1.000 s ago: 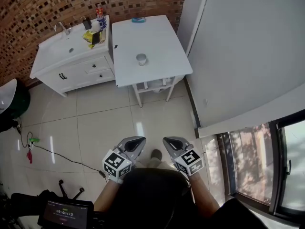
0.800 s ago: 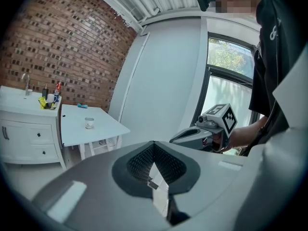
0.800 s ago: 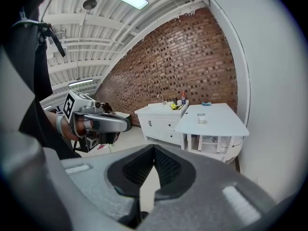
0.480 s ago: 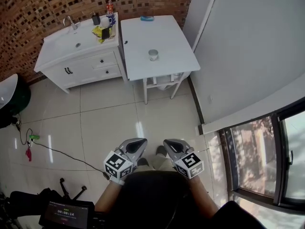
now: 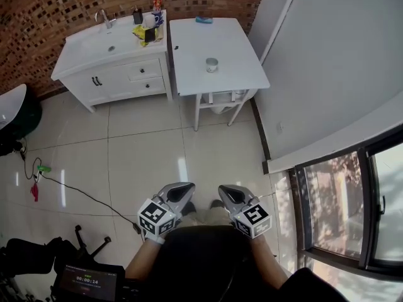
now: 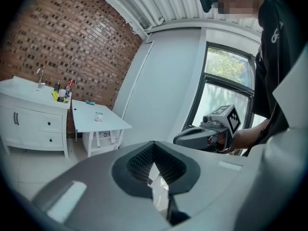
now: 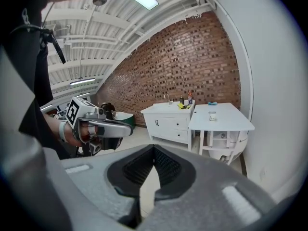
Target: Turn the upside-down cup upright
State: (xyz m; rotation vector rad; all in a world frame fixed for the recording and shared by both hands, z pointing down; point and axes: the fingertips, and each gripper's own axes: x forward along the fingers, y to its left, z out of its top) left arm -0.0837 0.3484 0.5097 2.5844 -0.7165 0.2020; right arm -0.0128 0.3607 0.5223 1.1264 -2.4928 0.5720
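A: Two tongs are low in the head view, close to the person's body. How do they stand?

B: The left tongs (image 5: 182, 187) are closed. The jaws meet at the tip and hold nothing. The right tongs (image 5: 225, 190) are closed also, and empty. They are side by side above the tiled floor (image 5: 157, 143), with a small gap between them, and both point toward the worktop (image 5: 236, 39).

A: And the cup?

B: The cup (image 5: 212, 65) stands alone near the middle of the white worktop, well apart from both tongs. It is too small here to tell which end is up.

A: What else lies on the worktop?

B: A small blue thing (image 5: 203, 19) at the far edge, by the brick wall (image 5: 56, 17).

A: And around it?

B: A white sink cabinet (image 5: 119, 74) stands just beside it on the left. A cluster of small things (image 5: 148, 27) sits on the cabinet's corner next to the worktop. On the right is a grey wall (image 5: 327, 61), and nearer to the person a window (image 5: 334, 200).
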